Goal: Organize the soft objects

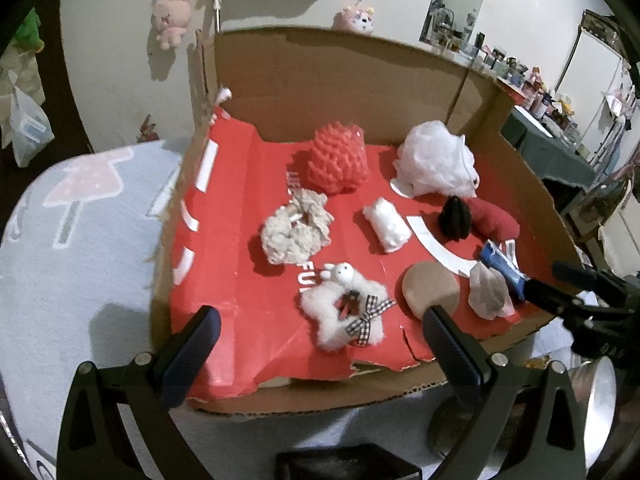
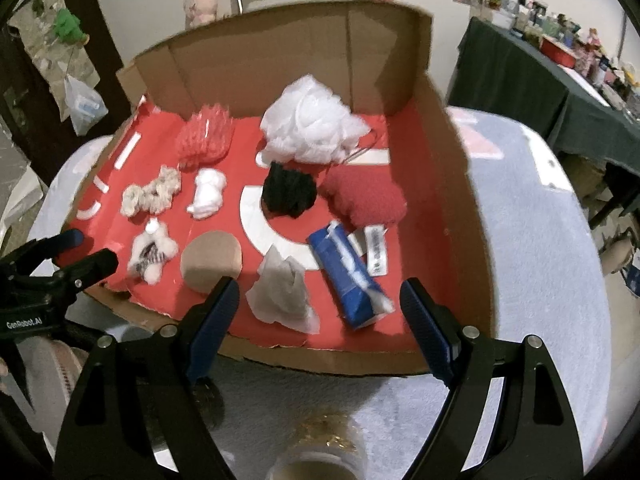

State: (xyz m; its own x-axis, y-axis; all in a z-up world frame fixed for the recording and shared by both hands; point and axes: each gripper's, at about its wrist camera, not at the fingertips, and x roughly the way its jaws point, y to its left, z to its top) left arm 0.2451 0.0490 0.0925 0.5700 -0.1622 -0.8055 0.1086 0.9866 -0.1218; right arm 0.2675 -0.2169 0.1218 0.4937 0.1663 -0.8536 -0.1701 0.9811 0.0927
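Observation:
A cardboard box (image 1: 320, 76) with a red floor (image 2: 432, 184) holds several soft objects: a white fluffy clip with a checked bow (image 1: 344, 312), a cream scrunchie (image 1: 294, 228), a pink spiky sponge (image 1: 340, 160), a white mesh pouf (image 2: 312, 124), a white roll (image 1: 386, 224), a black scrunchie (image 2: 288, 190), a red pad (image 2: 364, 198), a tan round puff (image 2: 210, 260), a grey tissue (image 2: 282, 296) and a blue tissue pack (image 2: 348, 276). My left gripper (image 1: 320, 324) is open and empty at the front edge. My right gripper (image 2: 320, 300) is open and empty over the tissue.
The box lies on a pale blue patterned cloth (image 1: 72, 240). Plush toys (image 1: 172, 16) hang on the white wall behind. A dark green table (image 2: 560, 88) with clutter stands at the right. A metal cup (image 1: 596, 396) sits below the right gripper.

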